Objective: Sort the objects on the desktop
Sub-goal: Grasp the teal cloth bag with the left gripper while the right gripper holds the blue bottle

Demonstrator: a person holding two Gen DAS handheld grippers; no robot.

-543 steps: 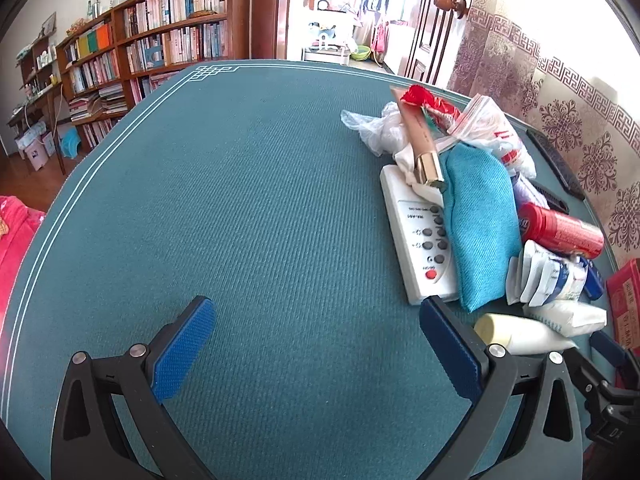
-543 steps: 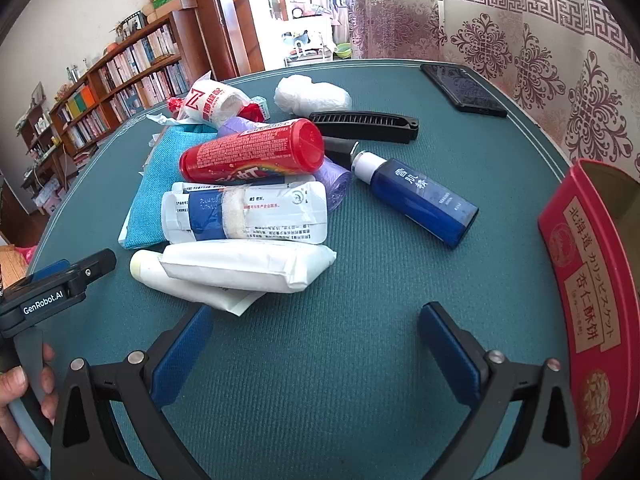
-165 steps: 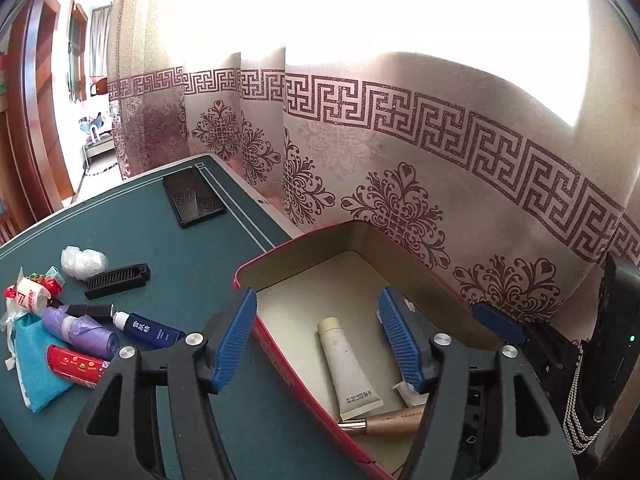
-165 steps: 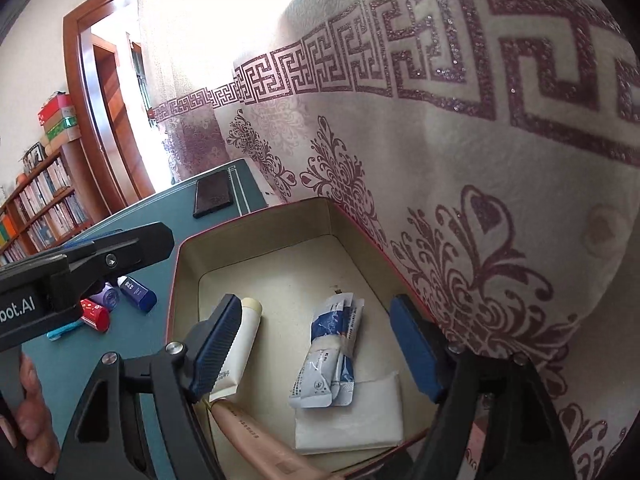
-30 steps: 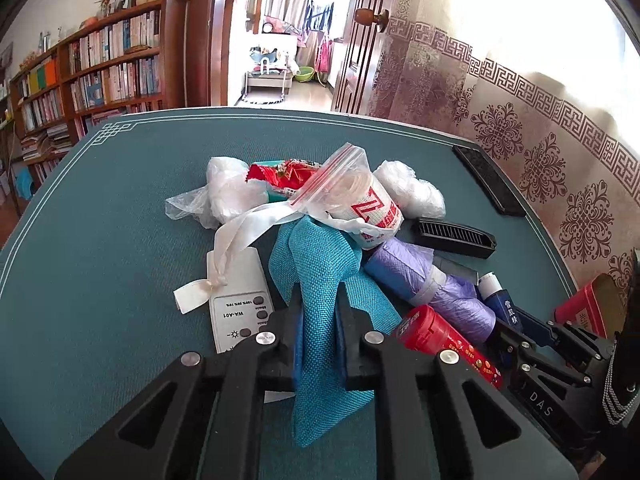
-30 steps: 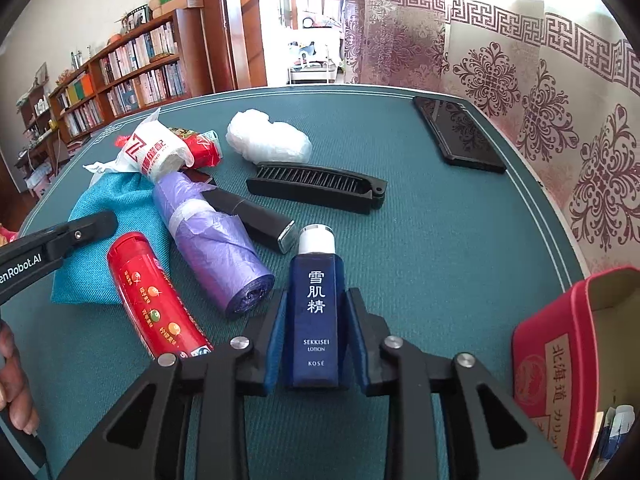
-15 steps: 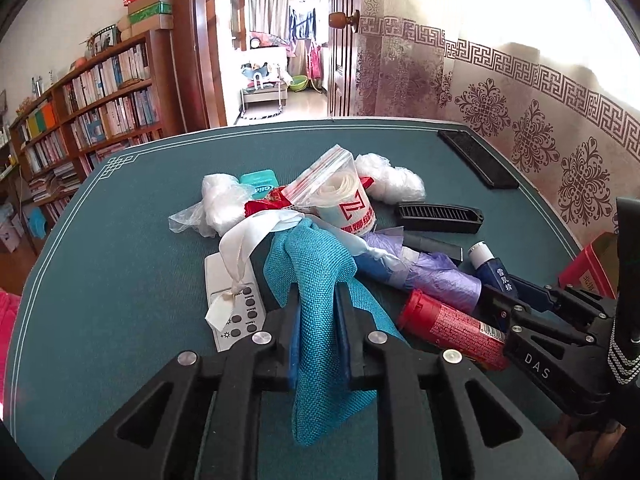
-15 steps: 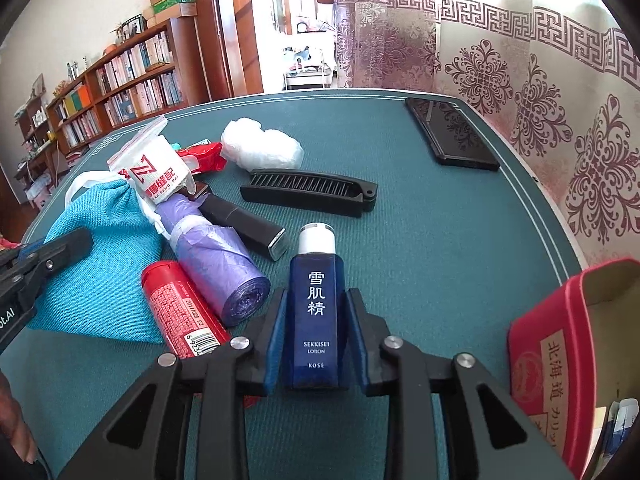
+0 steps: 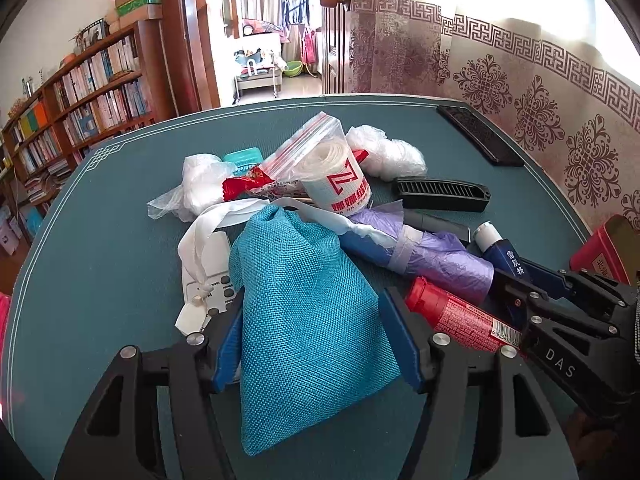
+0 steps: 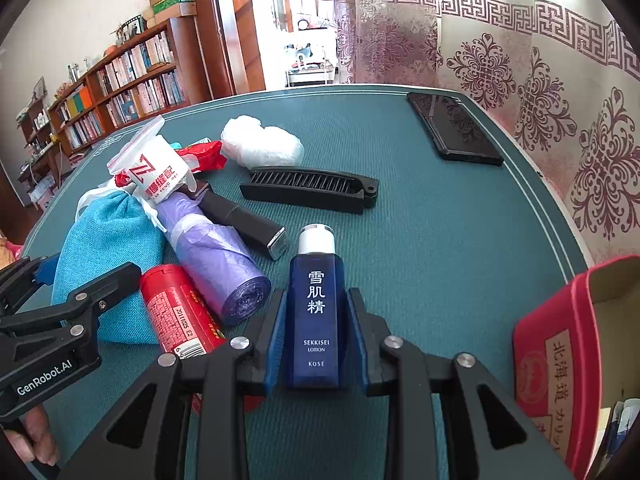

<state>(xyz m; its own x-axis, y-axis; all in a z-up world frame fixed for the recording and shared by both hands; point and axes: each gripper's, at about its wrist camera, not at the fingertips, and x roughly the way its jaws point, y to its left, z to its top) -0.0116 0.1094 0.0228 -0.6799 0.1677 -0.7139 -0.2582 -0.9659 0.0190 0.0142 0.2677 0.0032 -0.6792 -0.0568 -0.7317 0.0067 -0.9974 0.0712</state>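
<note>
- My left gripper (image 9: 316,336) has its blue pads spread wide, one on each side of the teal pouch (image 9: 308,312); whether they touch the cloth I cannot tell.
- The pouch sits between those pads, its gathered neck pointing away from me, lying over the white remote (image 9: 208,280).
- My right gripper (image 10: 316,344) is clamped on the dark blue lotion bottle (image 10: 316,312), white cap pointing away.
- The red canister (image 10: 180,312) and purple bag roll (image 10: 216,256) lie just left of the bottle.
- The red tin (image 10: 560,360) stands at my right on the green table (image 10: 440,240).
</note>
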